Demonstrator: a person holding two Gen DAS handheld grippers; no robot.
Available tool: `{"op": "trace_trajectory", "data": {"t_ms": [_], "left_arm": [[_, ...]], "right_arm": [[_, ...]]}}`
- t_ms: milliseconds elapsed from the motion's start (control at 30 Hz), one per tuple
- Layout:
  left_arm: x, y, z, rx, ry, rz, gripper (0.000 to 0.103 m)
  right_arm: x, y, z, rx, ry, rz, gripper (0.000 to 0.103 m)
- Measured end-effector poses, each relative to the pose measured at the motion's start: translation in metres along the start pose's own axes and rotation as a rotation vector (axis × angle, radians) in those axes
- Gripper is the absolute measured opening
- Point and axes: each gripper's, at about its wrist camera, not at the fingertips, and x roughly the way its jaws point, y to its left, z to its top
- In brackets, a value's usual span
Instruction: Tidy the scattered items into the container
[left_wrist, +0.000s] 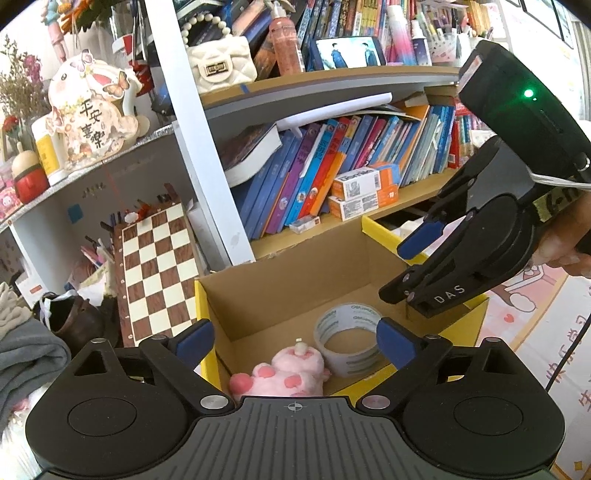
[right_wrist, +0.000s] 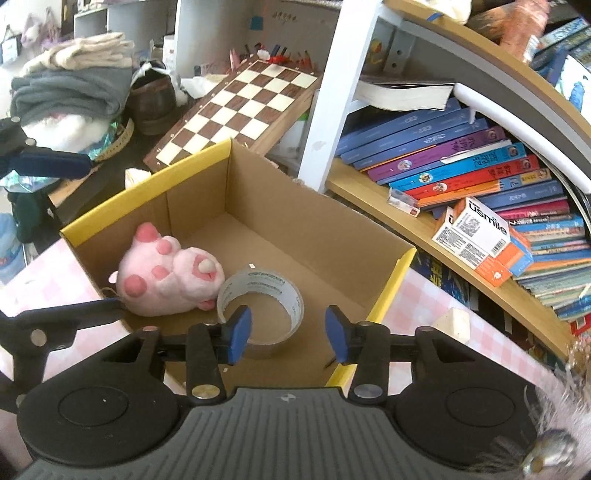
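Observation:
A cardboard box (left_wrist: 295, 288) with a yellow rim sits on a pink checked tabletop in front of a bookshelf. Inside it lie a pink plush toy (left_wrist: 291, 373) and a roll of clear tape (left_wrist: 347, 319), side by side. My left gripper (left_wrist: 295, 341) hovers open above the box's near edge, nothing between its blue pads. My right gripper (left_wrist: 406, 269) reaches over the box's right rim, also open. In the right wrist view the box (right_wrist: 295, 206) holds the plush toy (right_wrist: 166, 280) and the tape roll (right_wrist: 258, 286), with my right gripper (right_wrist: 288, 332) open and empty just above the roll. My left gripper (right_wrist: 70, 236) enters from the left.
A chessboard (right_wrist: 236, 107) leans behind the box. Bookshelves (right_wrist: 461, 166) packed with books stand close behind and to the right. Folded clothes (right_wrist: 70, 92) and a brown shoe pile up at the left. A pale wooden block (right_wrist: 452, 325) rests on the tablecloth right of the box.

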Motion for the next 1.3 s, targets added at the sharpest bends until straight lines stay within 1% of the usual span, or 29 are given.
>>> {"op": "trace_trajectory", "data": {"t_ms": [100,167,200,233,267,333,500,567,733,1033,1167,1300], "left_arm": [[-0.004,-0.002,-0.001,0.002,-0.001,-0.001,0.097],[-0.006,-0.004,-0.002,0.002,0.002,0.0,0.097],[-0.007,-0.005,-0.003,0.002,0.004,0.0,0.097],[-0.009,-0.006,-0.004,0.003,0.005,0.0,0.097],[-0.01,-0.007,-0.005,0.004,0.006,0.0,0.097],[-0.013,-0.009,-0.006,0.004,0.005,0.001,0.097],[-0.019,-0.01,-0.007,-0.009,0.002,0.006,0.098],[-0.021,-0.011,-0.007,-0.015,0.003,0.01,0.102],[-0.024,-0.015,-0.008,-0.027,0.014,0.019,0.102],[-0.027,-0.024,-0.011,-0.056,0.044,0.033,0.102],[-0.029,-0.028,-0.011,-0.098,0.065,0.043,0.103],[-0.032,-0.037,-0.011,-0.125,0.08,0.062,0.103]], "right_arm": [[-0.008,0.001,-0.005,0.017,-0.013,-0.003,0.053],[-0.014,0.001,-0.009,0.029,-0.023,-0.003,0.057],[-0.016,0.001,-0.01,0.034,-0.027,-0.005,0.06],[-0.019,0.001,-0.011,0.039,-0.033,-0.008,0.066],[-0.022,0.002,-0.013,0.043,-0.039,-0.011,0.069],[-0.029,0.003,-0.016,0.046,-0.056,-0.02,0.08],[-0.046,0.009,-0.024,0.039,-0.09,-0.043,0.089],[-0.051,0.01,-0.027,0.042,-0.099,-0.046,0.091],[-0.06,0.011,-0.039,0.072,-0.109,-0.059,0.095],[-0.067,0.005,-0.072,0.172,-0.085,-0.081,0.097],[-0.07,-0.002,-0.085,0.228,-0.077,-0.085,0.098],[-0.074,-0.007,-0.098,0.249,-0.072,-0.086,0.098]]}}
